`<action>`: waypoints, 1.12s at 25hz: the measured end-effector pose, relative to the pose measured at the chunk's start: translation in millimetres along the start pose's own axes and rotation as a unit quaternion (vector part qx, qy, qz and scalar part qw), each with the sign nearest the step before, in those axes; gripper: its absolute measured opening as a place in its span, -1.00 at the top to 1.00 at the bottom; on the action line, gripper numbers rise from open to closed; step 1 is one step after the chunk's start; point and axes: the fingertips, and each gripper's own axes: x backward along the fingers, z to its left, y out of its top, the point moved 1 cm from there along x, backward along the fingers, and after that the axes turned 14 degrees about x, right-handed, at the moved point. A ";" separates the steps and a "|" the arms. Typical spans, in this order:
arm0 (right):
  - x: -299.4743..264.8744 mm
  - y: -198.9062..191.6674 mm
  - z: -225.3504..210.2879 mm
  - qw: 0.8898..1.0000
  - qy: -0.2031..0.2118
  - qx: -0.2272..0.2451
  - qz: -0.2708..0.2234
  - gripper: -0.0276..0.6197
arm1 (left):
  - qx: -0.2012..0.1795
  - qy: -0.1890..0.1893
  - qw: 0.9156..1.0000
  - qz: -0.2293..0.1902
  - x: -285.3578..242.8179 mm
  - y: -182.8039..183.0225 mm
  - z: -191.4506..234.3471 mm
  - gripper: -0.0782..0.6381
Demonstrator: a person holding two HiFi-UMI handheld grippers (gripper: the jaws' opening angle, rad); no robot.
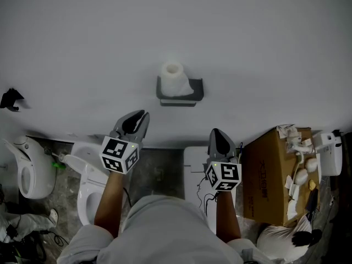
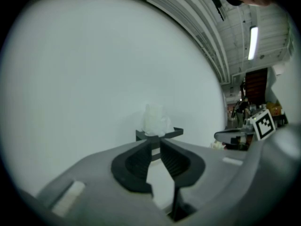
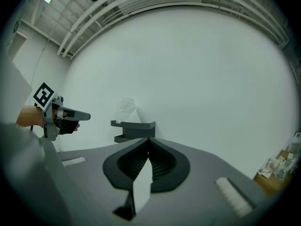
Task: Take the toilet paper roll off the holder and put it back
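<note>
Soft white roll (image 1: 174,77) tops boxy dark holder (image 1: 180,98); empty left claw (image 1: 143,115) barely parted, right claw (image 1: 216,131) closed.

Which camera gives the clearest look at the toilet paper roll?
The head view: the roll stands sharp on its holder, its hollow core showing. Both gripper views show it only as a pale, blurry shape above the holder.

We are counting one toilet paper roll (image 1: 174,77) and one dark wall holder (image 1: 180,96). We are seeing two claws, the left claw (image 1: 144,115) and the right claw (image 1: 216,132), each bearing one marker cube (image 1: 119,154). We are also counting two white toilets (image 1: 30,172) and one cardboard box (image 1: 268,175).
</note>
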 end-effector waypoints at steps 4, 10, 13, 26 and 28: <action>0.5 1.3 0.6 1.000 0.003 0.007 0.000 0.91 | 0.003 0.000 1.000 -0.005 2.1 -3.9 -3.9 0.70; 2.1 1.1 -3.5 1.000 0.001 0.007 0.002 0.91 | 0.006 -0.006 1.000 -0.004 1.5 -10.1 -6.1 0.77; 1.4 0.1 -4.0 1.000 0.001 0.007 0.004 0.91 | 0.015 -0.004 1.000 -0.007 2.8 -13.8 -3.0 0.78; 3.9 2.4 1.4 1.000 -0.002 0.011 -0.001 0.91 | 0.012 -0.001 1.000 -0.022 15.9 -10.3 1.4 0.79; 4.4 1.2 1.1 1.000 -0.003 0.010 0.000 0.91 | 0.011 -0.004 1.000 -0.024 16.0 -10.7 0.3 0.79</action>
